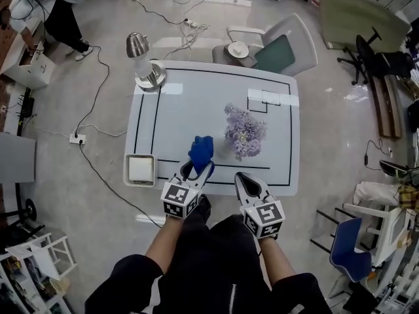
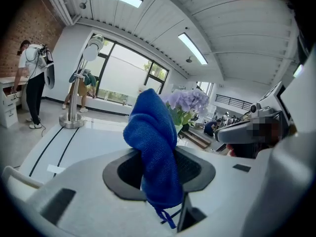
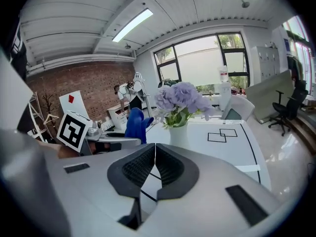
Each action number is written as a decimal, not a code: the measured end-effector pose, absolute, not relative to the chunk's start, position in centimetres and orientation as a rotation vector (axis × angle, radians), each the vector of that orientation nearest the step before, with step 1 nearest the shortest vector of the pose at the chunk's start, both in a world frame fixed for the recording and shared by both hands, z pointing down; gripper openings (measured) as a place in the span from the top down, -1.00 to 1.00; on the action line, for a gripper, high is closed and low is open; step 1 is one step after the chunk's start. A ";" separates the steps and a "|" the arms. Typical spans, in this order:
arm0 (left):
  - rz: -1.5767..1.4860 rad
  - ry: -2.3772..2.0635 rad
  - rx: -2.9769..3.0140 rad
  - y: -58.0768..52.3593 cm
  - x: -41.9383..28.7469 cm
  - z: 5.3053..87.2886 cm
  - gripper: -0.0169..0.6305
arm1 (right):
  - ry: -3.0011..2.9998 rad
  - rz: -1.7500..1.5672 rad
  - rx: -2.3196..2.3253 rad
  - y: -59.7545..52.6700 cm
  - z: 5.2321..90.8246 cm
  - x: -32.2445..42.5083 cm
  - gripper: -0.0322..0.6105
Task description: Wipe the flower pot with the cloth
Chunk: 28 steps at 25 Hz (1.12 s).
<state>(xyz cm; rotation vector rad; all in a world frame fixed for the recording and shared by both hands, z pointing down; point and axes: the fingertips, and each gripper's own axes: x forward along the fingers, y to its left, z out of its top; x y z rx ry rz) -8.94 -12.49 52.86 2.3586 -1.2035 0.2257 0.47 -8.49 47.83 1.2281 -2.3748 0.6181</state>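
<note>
The small white ceramic flower pot [image 3: 178,132] is standing upright on the white desk with black lines [image 1: 196,103], close to the near edge and right of its middle. Its long axis is running vertically and its mouth is pointing up, with a bunch of lilac-coloured flowers [image 1: 244,134] spreading over it and hiding it from the head view.

Just to its left, the blue terry cloth [image 1: 201,150] is sticking up in a bunched peak, near the flowers but seemingly not touching the pot. The left gripper [image 1: 196,169] is pinching the cloth's lower part between its jaws. The right gripper [image 1: 243,178] is hovering at the near edge, its jaws pressed together on nothing.

The step in hand looks like the approach, with wiping not yet begun. The next move is probably calling for the cloth's free end to go against the pot's wall, below the flowers, without tipping it.
</note>
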 end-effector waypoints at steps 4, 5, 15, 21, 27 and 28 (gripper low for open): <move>0.248 -1.192 2.365 -15.1 -8.9 54.2 0.46 | -2.356 0.651 1.213 -9.5 49.1 0.5 0.87; 0.259 -1.193 2.370 -15.7 -8.7 54.6 0.46 | -2.350 0.664 1.207 -9.6 49.6 0.6 0.87; 0.441 -1.100 2.522 -19.0 -6.7 56.4 0.47 | -2.285 0.725 1.156 -10.0 52.0 3.3 0.87; 0.580 -0.978 2.464 -18.1 -5.9 60.9 0.46 | -2.270 0.730 1.151 -9.8 52.4 3.5 0.87; 0.802 -0.906 2.378 -16.5 -6.5 66.5 0.47 | -2.257 0.732 1.149 -9.0 52.6 3.8 0.87; 0.819 -0.920 2.374 -16.6 -6.9 66.8 0.47 | -2.255 0.734 1.150 -9.0 52.7 3.8 0.87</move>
